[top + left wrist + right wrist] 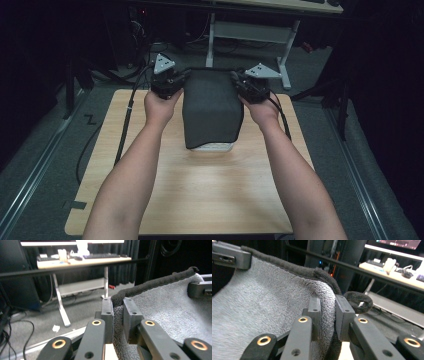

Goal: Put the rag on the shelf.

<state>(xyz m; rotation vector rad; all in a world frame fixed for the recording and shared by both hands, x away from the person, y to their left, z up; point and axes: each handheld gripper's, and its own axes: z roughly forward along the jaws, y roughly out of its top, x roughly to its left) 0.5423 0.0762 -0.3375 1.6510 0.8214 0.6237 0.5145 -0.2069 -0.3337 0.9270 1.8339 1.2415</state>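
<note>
The high view is dim: light falls from above onto the table [210, 195], leaving a soft sheen on the wood, while the room's edges sink into black. Both gripper views are brighter but soft, the far desk [82, 261] blurred, perhaps from motion.

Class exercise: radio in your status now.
Left gripper and right gripper both shut on towel corners. Towel lifted, hanging over table. Nothing in the way.

Looking down and forward from above the person's side onto the wooden table [200, 200], while riding close behind each gripper's jaws, facing outward across the room, both sharing the dark towel [212, 107] [170, 305] [262, 305].
</note>
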